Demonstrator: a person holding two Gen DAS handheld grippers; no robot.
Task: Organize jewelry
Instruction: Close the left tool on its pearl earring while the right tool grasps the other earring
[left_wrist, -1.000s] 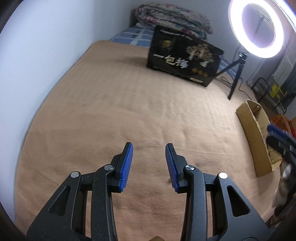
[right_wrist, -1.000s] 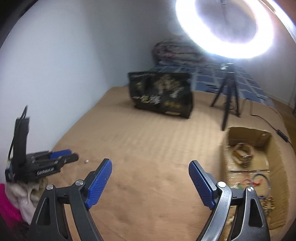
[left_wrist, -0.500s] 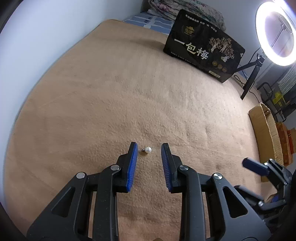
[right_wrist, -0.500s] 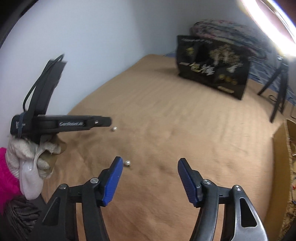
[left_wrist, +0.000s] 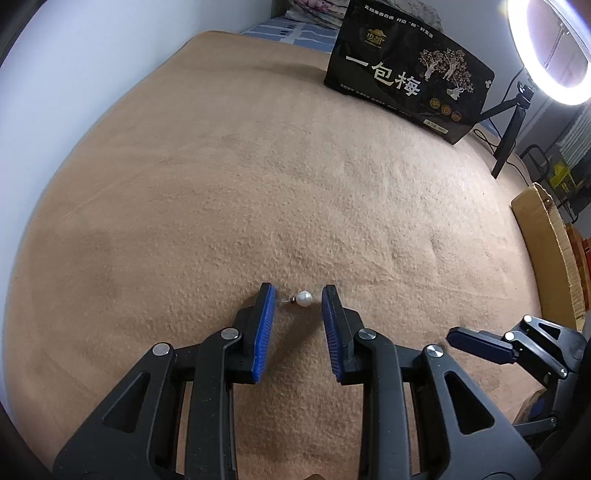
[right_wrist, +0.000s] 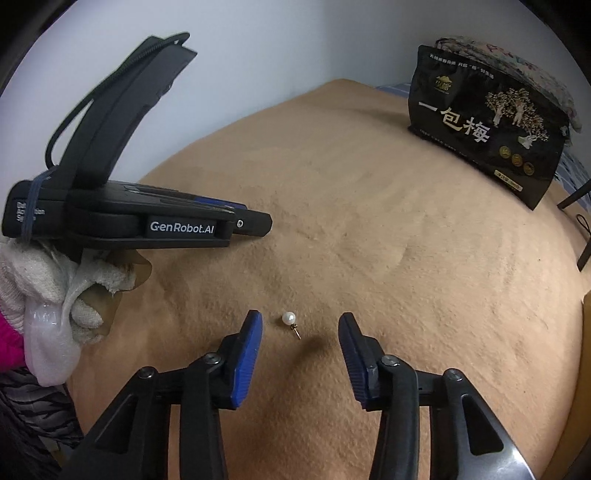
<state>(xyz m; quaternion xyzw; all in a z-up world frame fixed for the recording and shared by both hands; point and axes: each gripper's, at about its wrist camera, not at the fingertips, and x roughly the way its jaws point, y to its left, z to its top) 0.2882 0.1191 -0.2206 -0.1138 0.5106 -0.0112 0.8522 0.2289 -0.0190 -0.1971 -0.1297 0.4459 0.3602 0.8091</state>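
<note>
A pearl stud earring (left_wrist: 304, 297) lies on the tan blanket (left_wrist: 258, 166) just ahead of and between the tips of my open left gripper (left_wrist: 298, 295), not gripped. A second pearl stud earring (right_wrist: 289, 318) lies on the blanket between the tips of my open right gripper (right_wrist: 300, 321), nearer its left finger, not gripped. The left gripper also shows side-on in the right wrist view (right_wrist: 255, 223), held by a gloved hand. The right gripper's blue tip shows in the left wrist view (left_wrist: 465, 338).
A black snack bag with Chinese characters (left_wrist: 410, 70) stands at the far side of the blanket. A ring light on a tripod (left_wrist: 546, 48) stands behind it. A cardboard box (left_wrist: 546, 254) sits at the blanket's right edge. A white wall runs along the left.
Both grippers have dropped lower and moved forward toward the blanket. Each now has a pearl earring between its open fingertips; the right gripper has swung left toward the left gripper.
</note>
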